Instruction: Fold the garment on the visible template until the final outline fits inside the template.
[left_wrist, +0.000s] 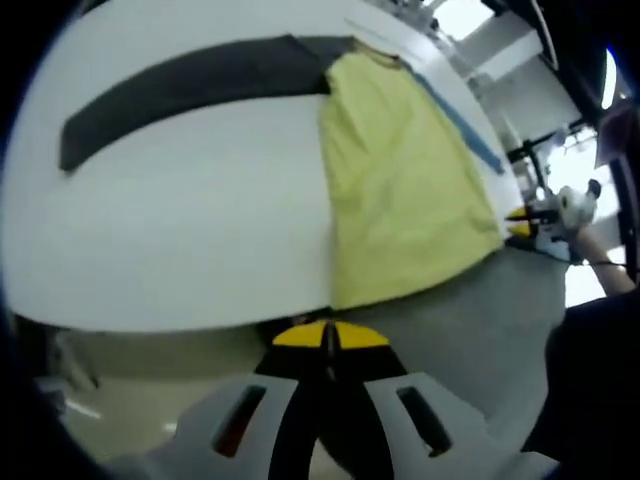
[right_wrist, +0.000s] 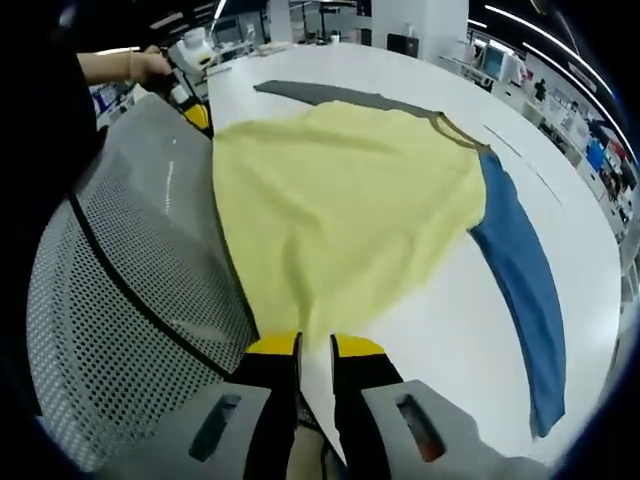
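A yellow garment (right_wrist: 340, 210) lies spread flat near the edge of a white table (right_wrist: 540, 180), its neckline pointing away from the edge and its hem hanging slightly over it. Beneath it run template strips: a blue strip (right_wrist: 520, 280) emerges beside one side of the garment, and a dark grey strip (right_wrist: 320, 95) extends from under the collar end across the tabletop.

In the right gripper view, the right gripper (right_wrist: 315, 350) sits at the garment's hem, its yellow-tipped jaws parted by a narrow gap with the cloth's edge just ahead of them; whether any cloth lies between them cannot be told. In the left gripper view, the left gripper (left_wrist: 328, 335) has its yellow tips pressed together at the table's edge, beside the corner of the hem, and whether cloth is caught there cannot be told.

A grey mesh chair back (right_wrist: 130, 290) stands against the table edge next to the garment.
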